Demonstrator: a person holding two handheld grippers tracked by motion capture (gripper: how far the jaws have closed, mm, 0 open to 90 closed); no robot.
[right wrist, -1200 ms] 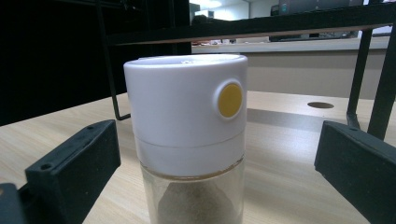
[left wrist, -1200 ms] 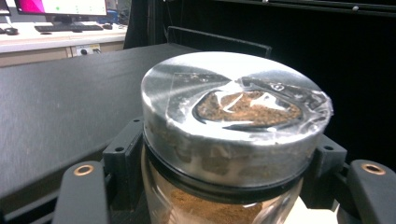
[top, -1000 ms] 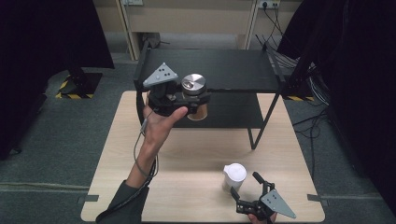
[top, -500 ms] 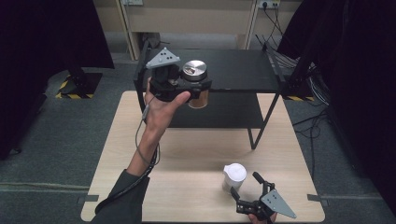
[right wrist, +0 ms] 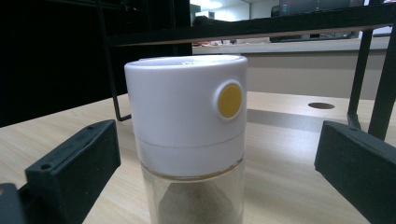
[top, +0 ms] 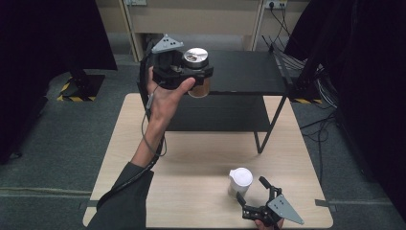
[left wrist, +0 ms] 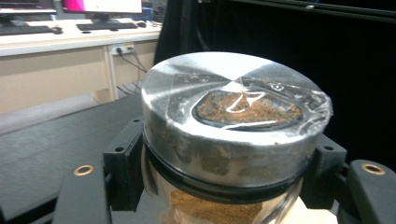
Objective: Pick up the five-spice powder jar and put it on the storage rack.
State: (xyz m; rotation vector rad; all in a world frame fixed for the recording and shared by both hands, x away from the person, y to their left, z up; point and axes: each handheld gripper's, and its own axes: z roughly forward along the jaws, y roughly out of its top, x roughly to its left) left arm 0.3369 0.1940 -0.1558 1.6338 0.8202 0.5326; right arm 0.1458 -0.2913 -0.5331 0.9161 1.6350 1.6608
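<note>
— Fingers first: the left gripper [top: 195,76] has its jaws clamped on the neck of a glass jar [left wrist: 233,140], just under the brushed-metal lid, and brown granules show through the glass. Is it resting on anything?

— No. In the high view that spice jar with the metal lid [top: 197,58] hangs in the air at the front left corner of the black shelf's top board [top: 249,72], its base apart from the board. I judge this as the carry step: the jar is lifted and on its way to the upper level.

— And the other hand?

— The right gripper [top: 253,191] sits at the table's near edge with jaws spread wide on either side of a white-capped shaker [right wrist: 187,121]. The pads stand apart from it, so nothing is held there. That shaker, with a yellow button on its cap and pale powder inside, stands upright on the wooden table [top: 191,158] near the front right corner.

— What does the next move call for?

— Probably bringing the jar inward over the top board, keeping it upright, lowering until the base sits flat, and only then spreading the jaws. Released too near the board's front edge, it could tip off.
</note>
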